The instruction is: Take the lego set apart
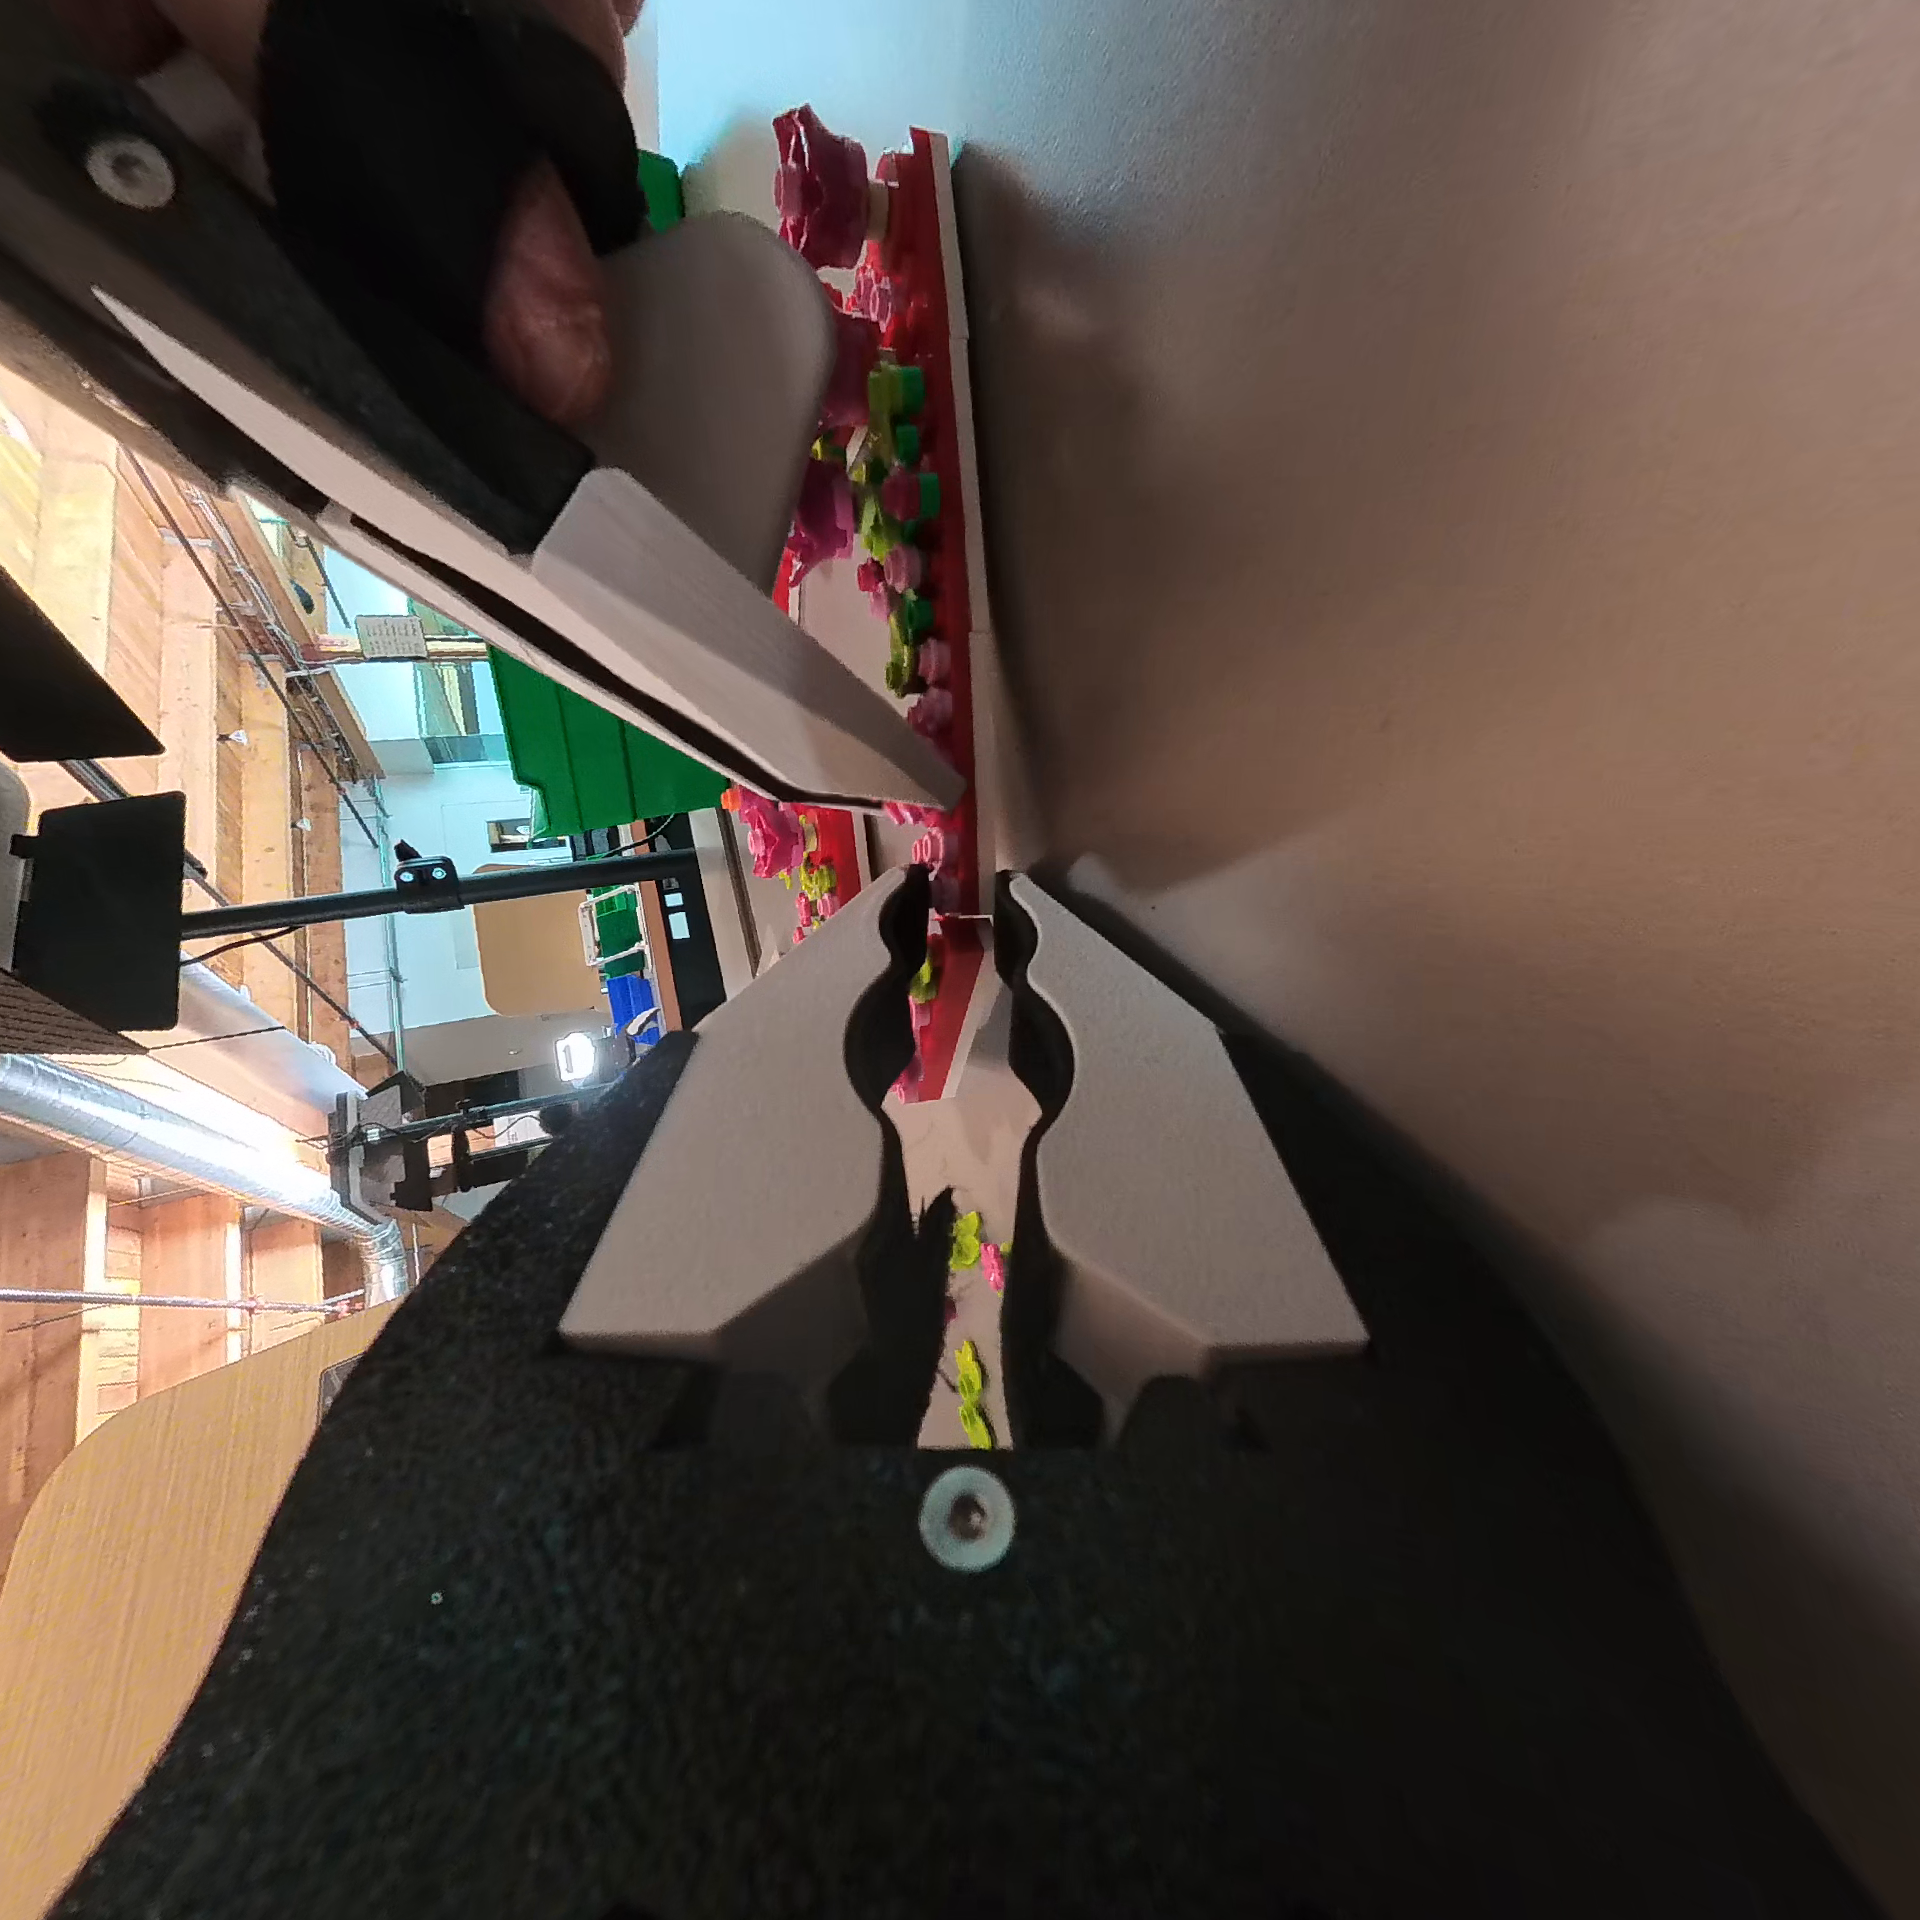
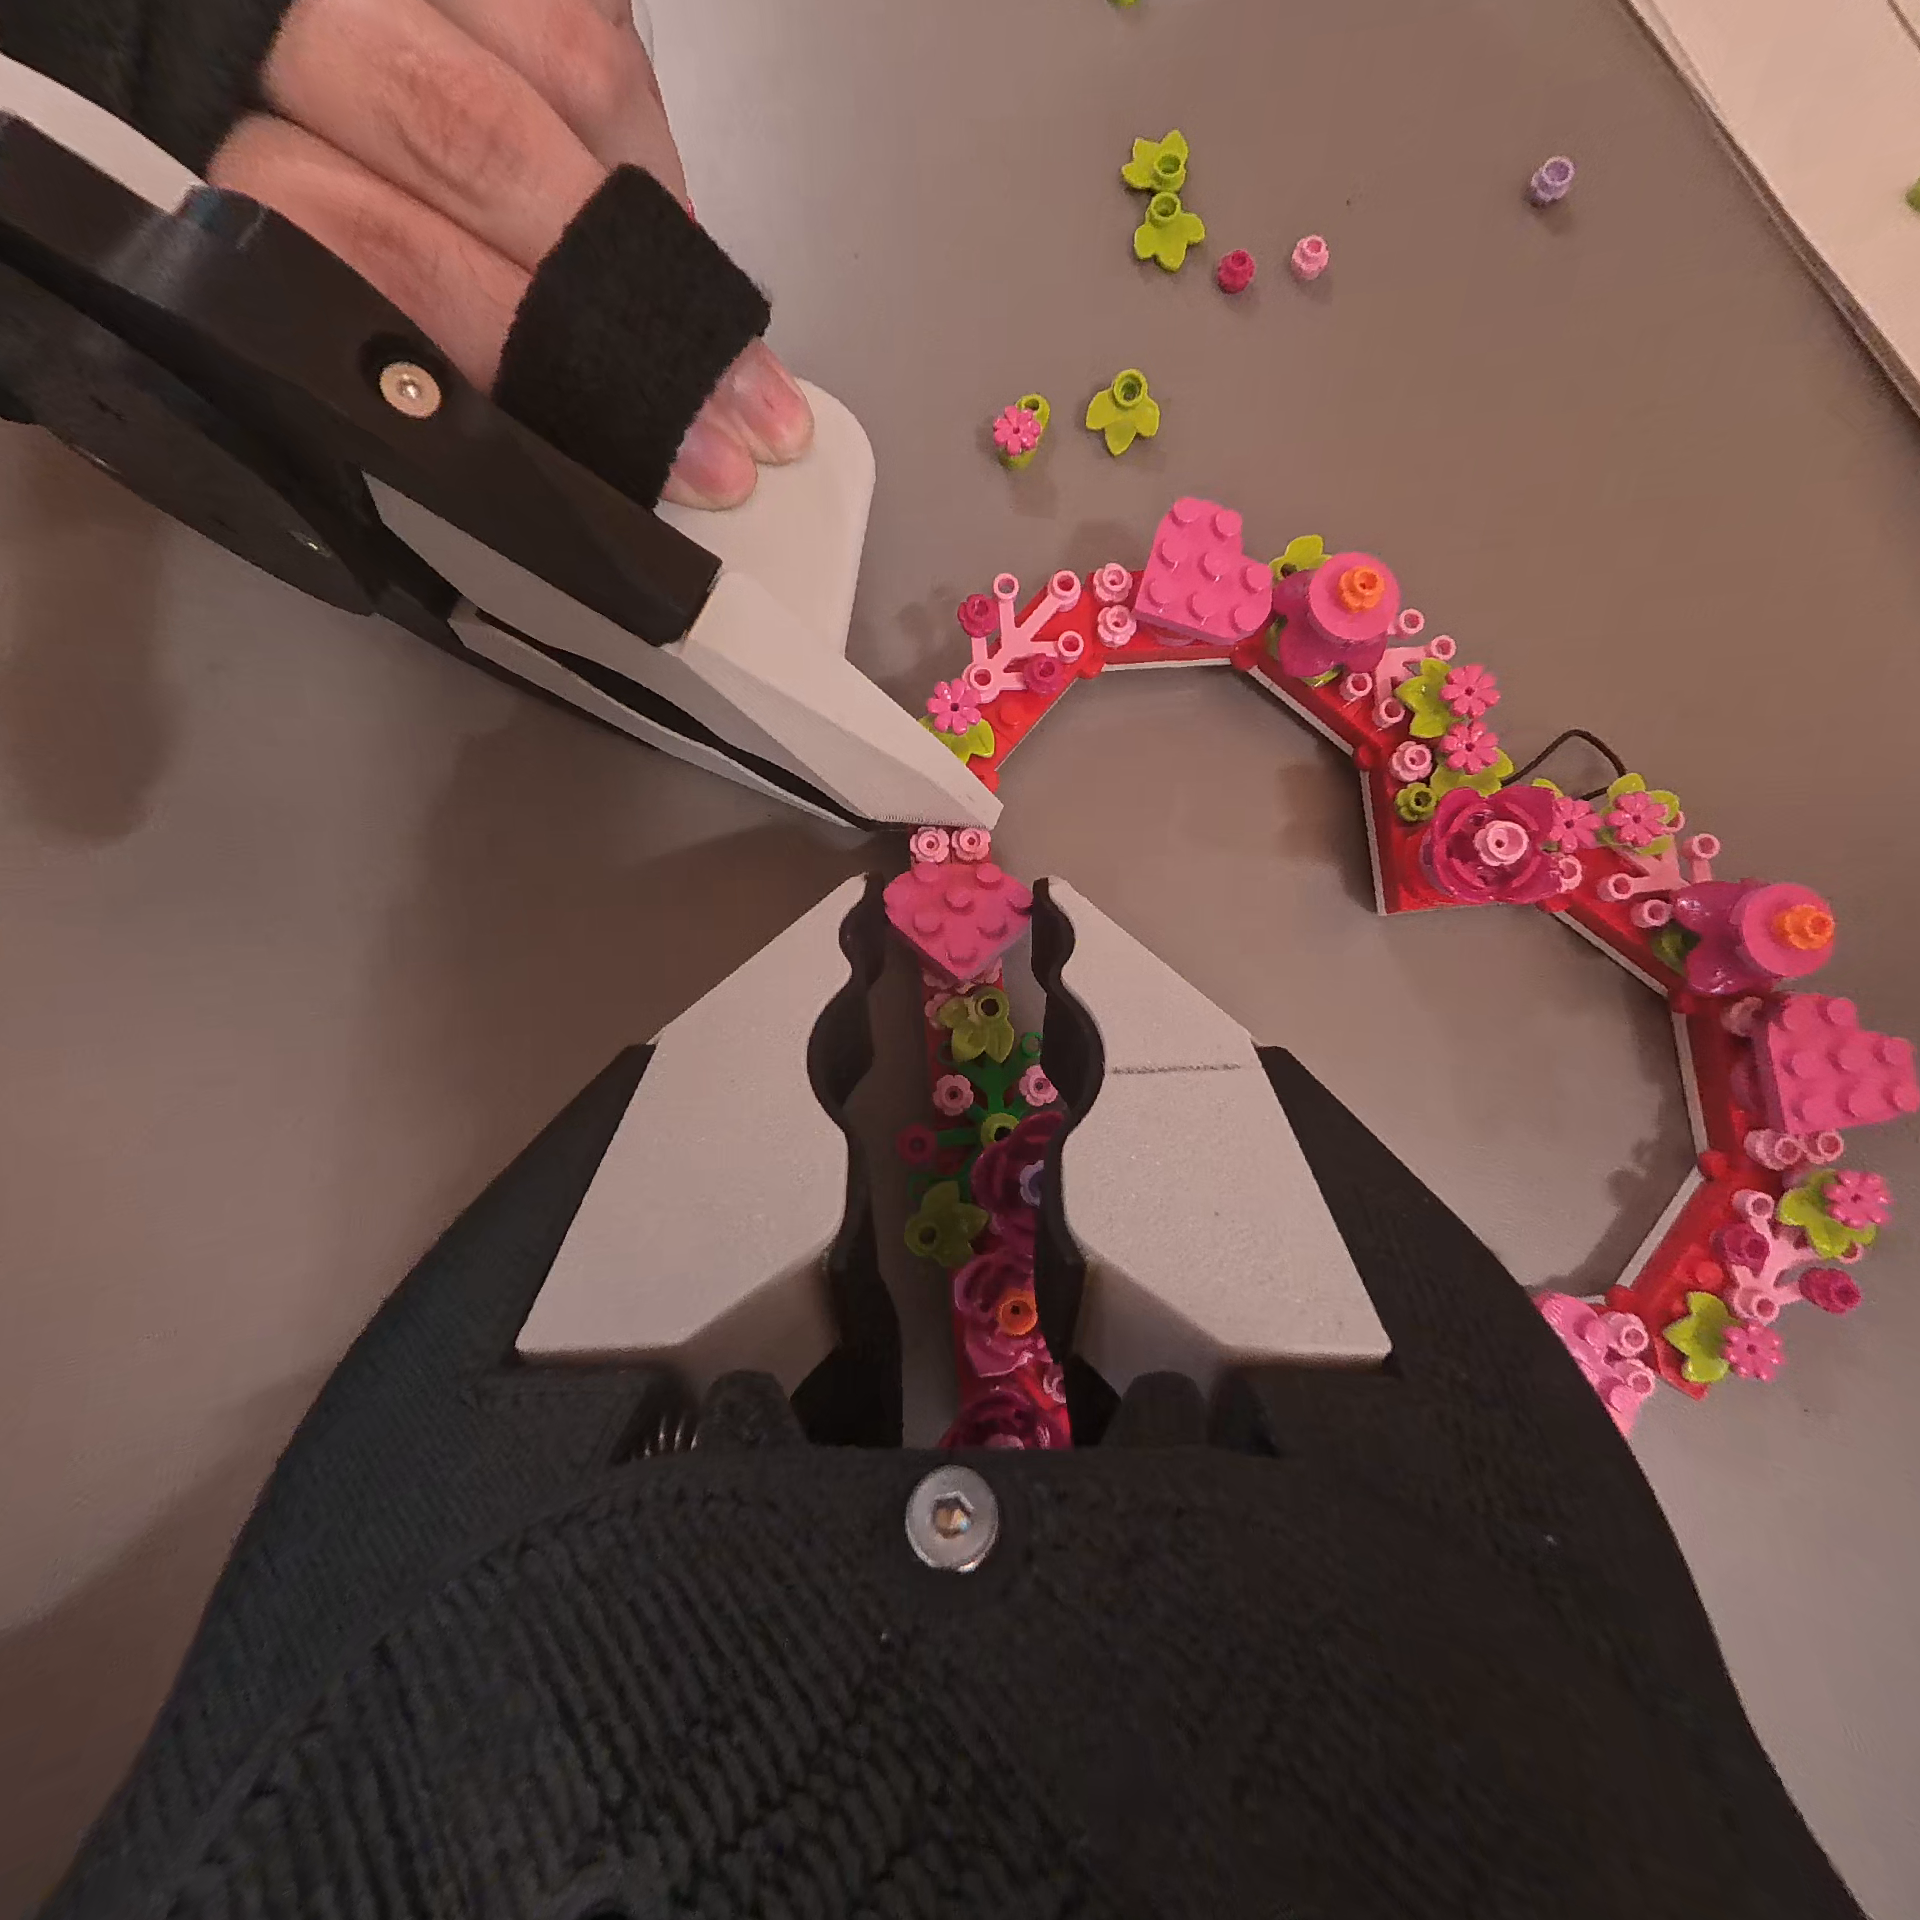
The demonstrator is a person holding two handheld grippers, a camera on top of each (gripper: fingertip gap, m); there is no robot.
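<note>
On the grey desk [image 2: 1351,343], right tool [image 2: 951,914] clamps the red flowered lego heart frame [image 2: 1371,790] at its pink heart tile [image 2: 954,920], likely anchoring it, while left tool [image 2: 971,821], nearly closed, noses the adjoining studs to pry there.

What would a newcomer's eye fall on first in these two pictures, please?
First, the red lego wreath, studded with pink hearts and flowers, curving across the grey table. Next, the two claws meeting on its near segment: the right claw straddles a pink heart piece, while the left claw touches the small pink studs just beyond. Loose lime leaves lie farther off.
</note>
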